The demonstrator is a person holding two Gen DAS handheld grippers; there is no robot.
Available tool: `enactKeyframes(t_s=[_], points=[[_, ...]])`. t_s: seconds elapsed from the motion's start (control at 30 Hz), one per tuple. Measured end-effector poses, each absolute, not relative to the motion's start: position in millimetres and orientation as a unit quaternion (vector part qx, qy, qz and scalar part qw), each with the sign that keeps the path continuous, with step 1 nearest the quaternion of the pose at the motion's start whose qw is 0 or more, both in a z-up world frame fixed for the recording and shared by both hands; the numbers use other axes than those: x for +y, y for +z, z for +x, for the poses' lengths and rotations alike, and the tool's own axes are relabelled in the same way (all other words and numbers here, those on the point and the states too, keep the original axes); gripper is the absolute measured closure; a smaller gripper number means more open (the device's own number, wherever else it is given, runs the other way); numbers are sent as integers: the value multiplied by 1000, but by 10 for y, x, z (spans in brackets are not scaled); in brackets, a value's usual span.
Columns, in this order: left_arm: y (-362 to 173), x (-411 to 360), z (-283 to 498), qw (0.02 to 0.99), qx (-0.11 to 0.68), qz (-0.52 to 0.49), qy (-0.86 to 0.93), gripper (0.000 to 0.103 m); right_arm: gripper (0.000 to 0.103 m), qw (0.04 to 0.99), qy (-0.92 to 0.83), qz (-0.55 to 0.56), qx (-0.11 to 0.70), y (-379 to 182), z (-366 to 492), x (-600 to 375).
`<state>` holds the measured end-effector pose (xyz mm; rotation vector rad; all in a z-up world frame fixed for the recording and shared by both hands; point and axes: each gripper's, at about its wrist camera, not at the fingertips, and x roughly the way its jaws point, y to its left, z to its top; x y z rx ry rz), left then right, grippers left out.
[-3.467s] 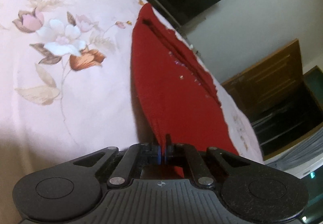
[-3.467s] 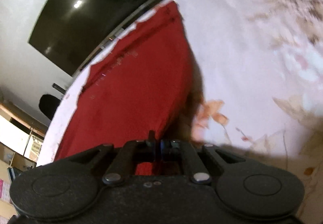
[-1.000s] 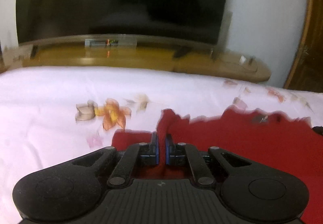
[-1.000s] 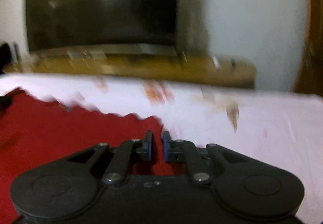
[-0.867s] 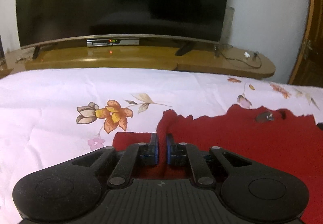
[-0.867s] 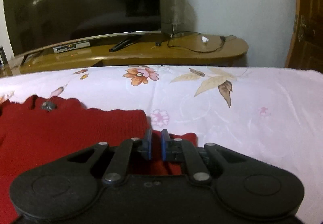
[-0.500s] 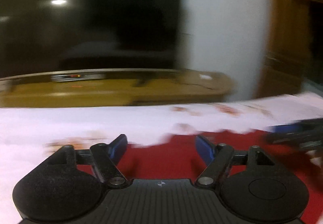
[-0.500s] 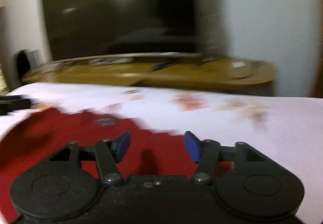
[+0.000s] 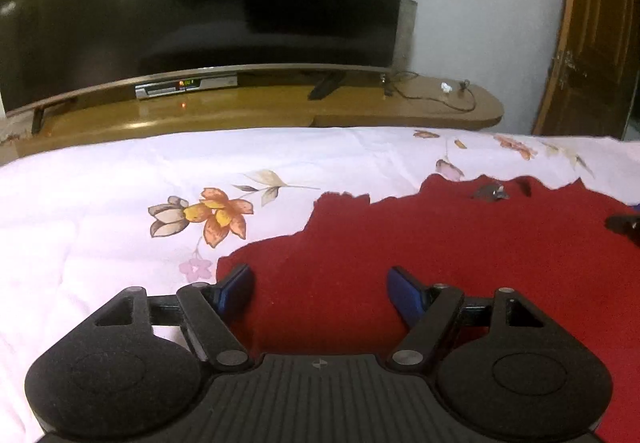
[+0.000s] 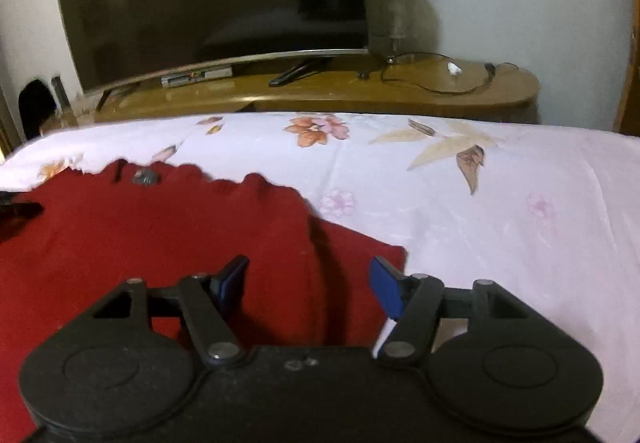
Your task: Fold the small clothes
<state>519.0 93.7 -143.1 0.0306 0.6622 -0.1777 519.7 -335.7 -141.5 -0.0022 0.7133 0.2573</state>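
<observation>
The red knitted garment lies flat on the flowered bedsheet, its far edge wavy. The left gripper stands wide apart over it, gripping nothing. The right gripper is opening above the garment's corner, pads clear of the cloth.

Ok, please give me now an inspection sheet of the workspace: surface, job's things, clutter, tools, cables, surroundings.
Surface: flowered bedsheet, pale pink.
Job's things: red sweater lying spread on the sheet; small dark ornament near its far edge.
Clutter: nothing seen on the bed.
Tools: left tool open above the sweater, gripping nothing; right tool opening, its fingers clear of the cloth.
Cables: black cable on the TV stand.
Surroundings: dark TV, wooden door.
</observation>
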Motion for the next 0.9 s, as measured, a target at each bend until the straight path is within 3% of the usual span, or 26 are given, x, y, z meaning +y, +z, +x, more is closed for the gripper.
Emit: enactKeyframes(t_s=[0.07, 0.17, 0.33, 0.47, 0.6, 0.77, 0.9], points=[[-1441, 881, 5169, 942, 323, 29, -86, 26, 40, 932, 115, -32, 342, -1391, 5196, -3171], [-1285, 918, 5051, 952, 297, 23, -75, 26, 55, 944, 105, -24, 313, -1260, 5080, -3069], [-955, 486, 4753, 951, 263, 27, -159, 26, 42, 936, 215, -26, 279, -969, 4665, -2673], [-1160, 23, 4741, 926, 319, 80, -184, 26, 43, 913, 265, -56, 306, -1120, 4635, -2143], [-1329, 344, 4659, 927, 333, 41, -167, 25, 43, 904, 248, -94, 336, -1340, 4647, -2093], [-1336, 803, 4400, 933, 326, 33, -146, 25, 43, 918, 184, -66, 346, -1319, 4599, -2795], [-1346, 764, 4443, 936, 323, 33, -134, 24, 44, 919, 175, -73, 346, -1315, 4539, -2830]])
